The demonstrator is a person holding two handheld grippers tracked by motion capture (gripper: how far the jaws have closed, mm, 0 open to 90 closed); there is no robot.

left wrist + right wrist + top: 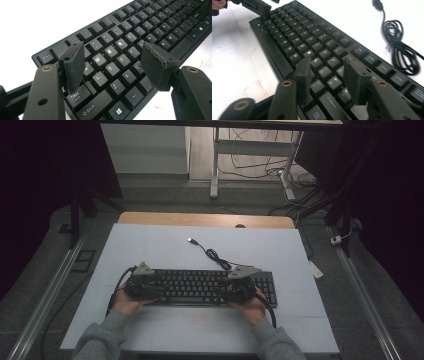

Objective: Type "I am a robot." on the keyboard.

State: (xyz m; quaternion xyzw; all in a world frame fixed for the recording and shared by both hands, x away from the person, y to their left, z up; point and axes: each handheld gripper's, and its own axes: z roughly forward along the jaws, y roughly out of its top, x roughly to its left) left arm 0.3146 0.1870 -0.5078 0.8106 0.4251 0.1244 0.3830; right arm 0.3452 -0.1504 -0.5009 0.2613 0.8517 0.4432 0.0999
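Item: black full-size plastic computer keyboard (pixel 200 287), lying flat, keys up, on the near half of the white rectangular table top (pixel 165 247). Long axis runs left to right across the table, parallel to the near edge; the space-bar side faces the person, the function-key row faces away. The number pad end lies to the right.

Attached: black coiled cable (pixel 216 256) with a silver USB plug (pixel 191 240), lying loose on the table just behind the keyboard, the plug pointing away and to the left.

Left gripper (pixel 113 61): held over the keyboard's left end, jaws parted and holding nothing, above the Caps Lock, A, S and X keys; its left pad (pixel 73 67) is close over Caps Lock, contact not discernible.

Right gripper (pixel 325 77): held over the right part of the letter block, jaws parted, nothing between them, hovering close above the keys.

Hands: left hand (pixel 126 304) and right hand (pixel 253 309) grip the tools at the near edge; grey sleeves (pixel 102 337).
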